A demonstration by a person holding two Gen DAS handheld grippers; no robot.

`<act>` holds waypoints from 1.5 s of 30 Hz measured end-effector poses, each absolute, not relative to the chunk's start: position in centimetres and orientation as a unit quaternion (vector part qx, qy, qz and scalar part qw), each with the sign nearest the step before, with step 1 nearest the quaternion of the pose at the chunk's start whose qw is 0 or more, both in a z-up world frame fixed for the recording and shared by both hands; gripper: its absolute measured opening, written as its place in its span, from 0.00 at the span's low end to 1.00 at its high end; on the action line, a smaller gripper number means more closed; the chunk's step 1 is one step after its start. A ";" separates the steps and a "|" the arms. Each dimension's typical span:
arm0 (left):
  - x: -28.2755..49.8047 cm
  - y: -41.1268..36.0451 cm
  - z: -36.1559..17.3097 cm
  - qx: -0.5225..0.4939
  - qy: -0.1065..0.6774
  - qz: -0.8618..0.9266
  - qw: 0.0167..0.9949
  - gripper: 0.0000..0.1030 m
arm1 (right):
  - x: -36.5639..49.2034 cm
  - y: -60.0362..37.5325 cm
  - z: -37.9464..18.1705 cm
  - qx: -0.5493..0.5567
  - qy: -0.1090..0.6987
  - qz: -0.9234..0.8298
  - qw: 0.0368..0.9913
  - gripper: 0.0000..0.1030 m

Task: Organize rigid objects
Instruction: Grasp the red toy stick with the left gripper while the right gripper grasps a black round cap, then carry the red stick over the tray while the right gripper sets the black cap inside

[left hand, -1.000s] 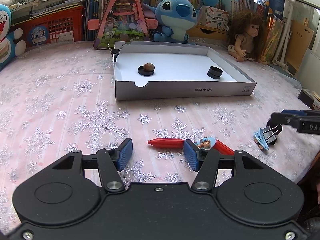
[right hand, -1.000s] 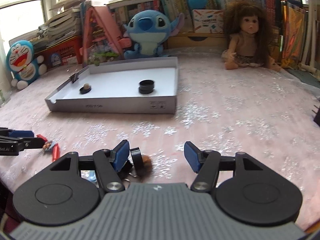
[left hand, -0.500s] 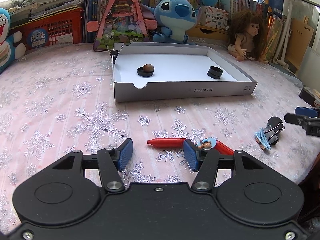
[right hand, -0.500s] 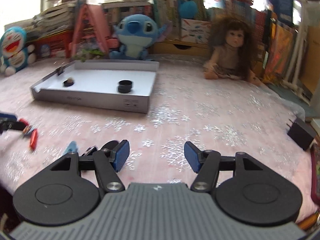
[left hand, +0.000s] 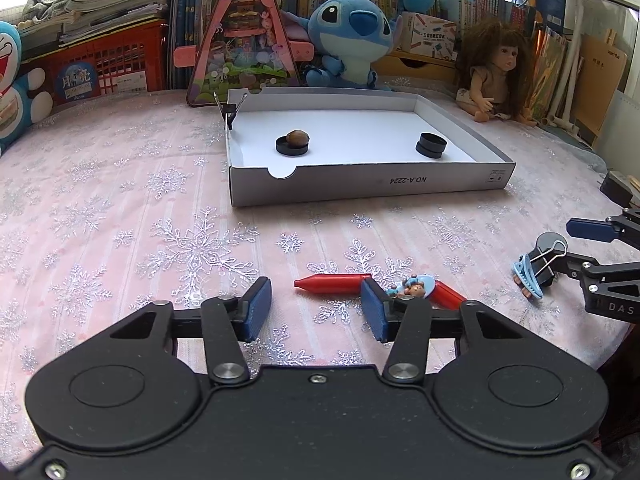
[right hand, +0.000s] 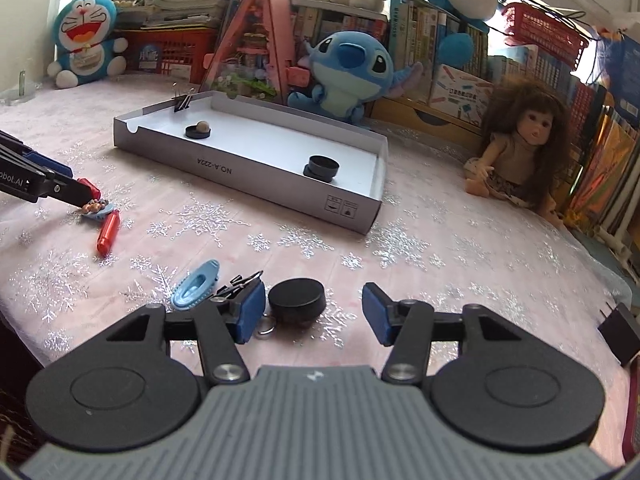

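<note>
A white box tray [left hand: 360, 190] [right hand: 260, 176] holds a black disc topped with a brown nut [left hand: 294, 144] and a second black disc [left hand: 430, 145]. A red bent stick [left hand: 332, 282] with a bear charm [left hand: 414, 288] lies just beyond my left gripper [left hand: 316, 308]. Its jaws are closing, the pads touch nothing, and the right finger hides part of the stick. My right gripper [right hand: 313, 312] is closing around a loose black disc [right hand: 296, 300] that sits near the left pad with a gap on the right. A blue hair clip [right hand: 196, 286] and a black binder clip [right hand: 236, 284] lie beside that left finger.
A binder clip [left hand: 228, 110] is clamped on the tray's far left corner. Plush toys, a doll [right hand: 520, 152], a pink triangular toy house and books line the back. A black plug adapter [right hand: 618, 332] lies at the right. The snowflake cloth drops off at the near edge.
The right gripper swung back left and rolled; the black disc now lies between its fingers. Both pairs of jaws have narrowed slightly. The left gripper stayed put.
</note>
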State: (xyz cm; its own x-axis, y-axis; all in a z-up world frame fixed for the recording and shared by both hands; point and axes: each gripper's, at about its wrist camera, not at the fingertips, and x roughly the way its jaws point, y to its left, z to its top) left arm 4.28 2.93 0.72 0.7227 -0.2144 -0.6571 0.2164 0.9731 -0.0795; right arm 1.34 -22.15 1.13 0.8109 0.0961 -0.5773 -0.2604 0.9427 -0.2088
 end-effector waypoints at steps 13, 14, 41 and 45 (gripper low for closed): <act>4.2 2.5 0.6 -0.001 0.347 -0.118 0.931 0.45 | 1.5 -21.7 0.8 -0.133 0.288 0.098 0.943 0.37; 4.3 2.4 0.6 -0.002 0.346 -0.117 0.931 0.45 | 1.5 -21.7 0.8 -0.132 0.288 0.099 0.943 0.37; 3.9 0.9 1.7 0.015 0.307 -0.104 0.946 0.40 | 2.1 -21.8 2.2 -0.082 0.263 0.103 0.956 0.37; 4.2 1.1 2.4 0.010 0.301 -0.104 0.948 0.40 | 2.4 -21.8 2.5 -0.076 0.258 0.102 0.958 0.37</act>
